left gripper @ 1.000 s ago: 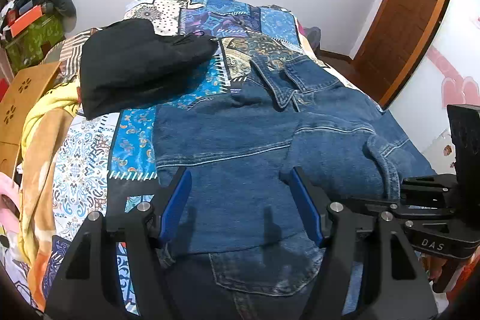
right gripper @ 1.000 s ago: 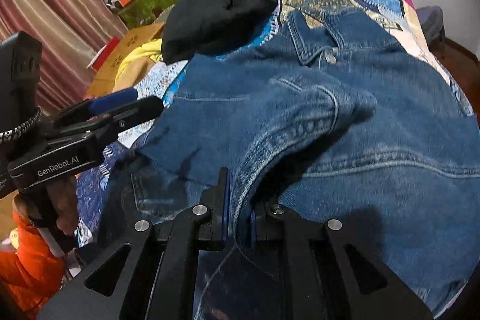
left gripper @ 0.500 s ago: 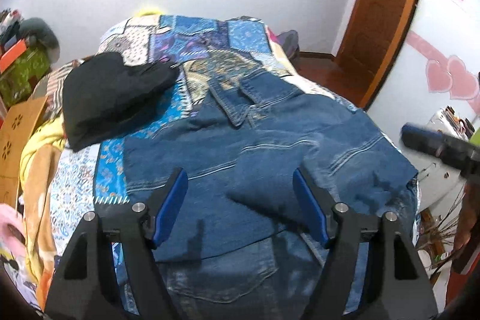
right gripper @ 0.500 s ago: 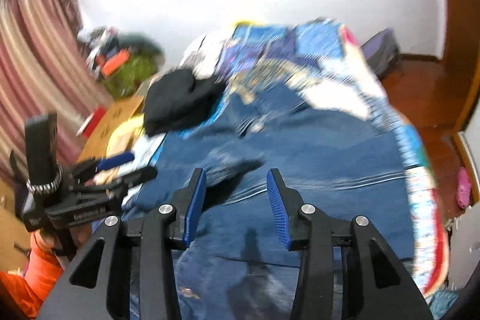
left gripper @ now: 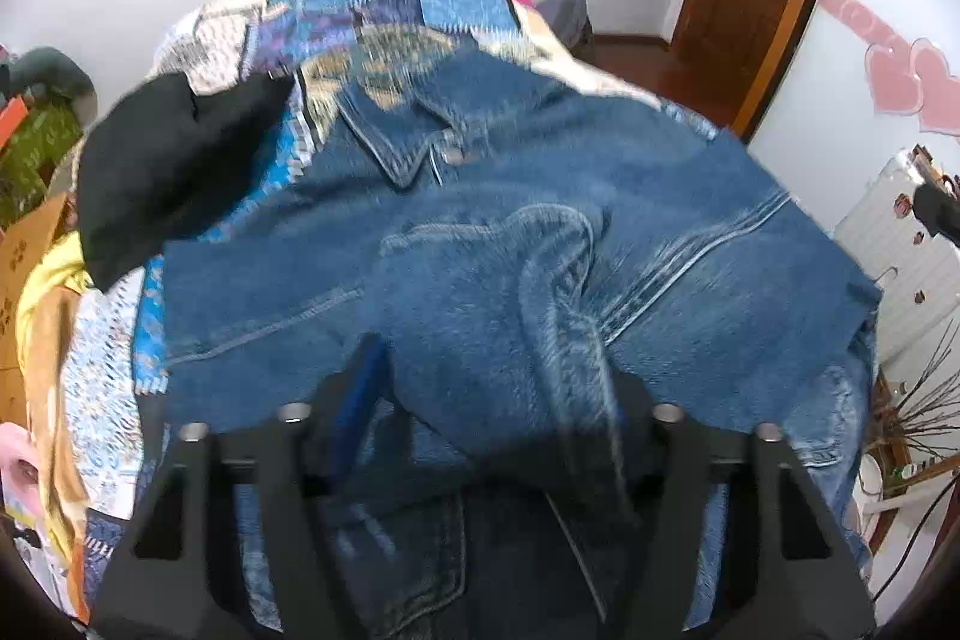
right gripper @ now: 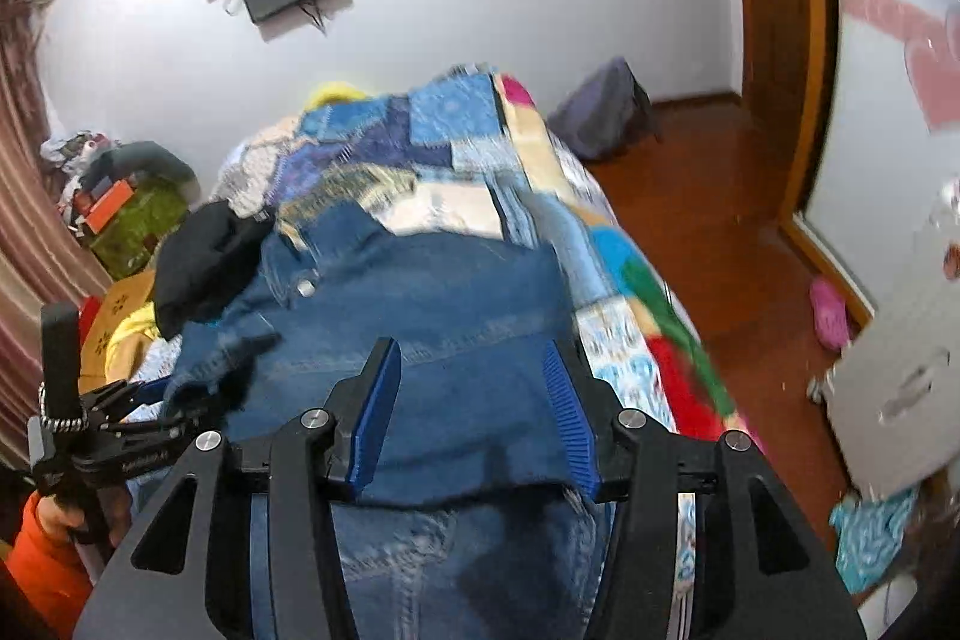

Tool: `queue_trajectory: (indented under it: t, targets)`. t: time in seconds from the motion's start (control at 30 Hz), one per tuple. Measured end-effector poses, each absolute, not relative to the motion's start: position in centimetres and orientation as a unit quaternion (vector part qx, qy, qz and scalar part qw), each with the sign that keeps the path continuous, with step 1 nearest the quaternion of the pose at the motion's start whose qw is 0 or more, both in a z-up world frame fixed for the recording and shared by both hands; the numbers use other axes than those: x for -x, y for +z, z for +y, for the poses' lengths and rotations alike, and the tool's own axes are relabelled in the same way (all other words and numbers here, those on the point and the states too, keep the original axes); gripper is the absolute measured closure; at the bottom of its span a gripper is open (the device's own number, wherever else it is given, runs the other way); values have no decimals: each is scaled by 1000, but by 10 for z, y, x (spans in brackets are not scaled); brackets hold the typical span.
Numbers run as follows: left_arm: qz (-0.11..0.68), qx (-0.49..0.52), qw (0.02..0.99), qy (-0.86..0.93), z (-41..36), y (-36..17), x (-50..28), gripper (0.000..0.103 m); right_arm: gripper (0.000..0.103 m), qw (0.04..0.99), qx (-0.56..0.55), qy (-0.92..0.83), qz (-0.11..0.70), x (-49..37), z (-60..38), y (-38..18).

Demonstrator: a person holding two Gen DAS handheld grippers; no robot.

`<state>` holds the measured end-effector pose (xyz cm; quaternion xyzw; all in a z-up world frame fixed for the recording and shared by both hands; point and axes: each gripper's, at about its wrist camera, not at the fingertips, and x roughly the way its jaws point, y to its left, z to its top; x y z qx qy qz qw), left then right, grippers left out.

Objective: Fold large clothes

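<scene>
- A blue denim jacket lies spread on the bed with its patchwork quilt, collar toward the far wall, one sleeve folded across the body.
- The left claw is closing; the folded sleeve sits between its jaws, but whether the pads press it I cannot tell.
- The right claw hovers over the jacket's near edge, its jaws opening with nothing between the blue pads.
- A crumpled black garment lies just beside the collar.
</scene>
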<state>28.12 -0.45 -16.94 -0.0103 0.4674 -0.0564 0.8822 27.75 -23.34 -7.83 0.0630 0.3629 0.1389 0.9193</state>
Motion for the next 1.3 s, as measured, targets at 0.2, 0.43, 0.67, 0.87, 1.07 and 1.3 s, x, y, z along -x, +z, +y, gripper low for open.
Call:
queue_trajectory:
  t: [0.2,0.43,0.67,0.87,1.07,1.3]
  targets:
    - [459,3,888,-33,4,-166,-297,87,57,905,-76,146,392,-281,-245,-99]
    - [347,-30,937,-31,7,-89,-310,96,57,908,-84,149,383,-287,-252,-90]
    - [305,-22,952,-21,32,-70,-307,90,57,900,-73,155,400,-307,-235,-104]
    - [412,14,911,2,83,-140,-306,66,53,876,-43,156,454,-316,-219,-147]
    - [435,-10,900,14,101,-167,-287,51,50,881,-34,151,447,-312,-223,-144]
    - [443,-3,894,60,136,-181,-270,40,46,883,-35,140,446,-315,-219,-146]
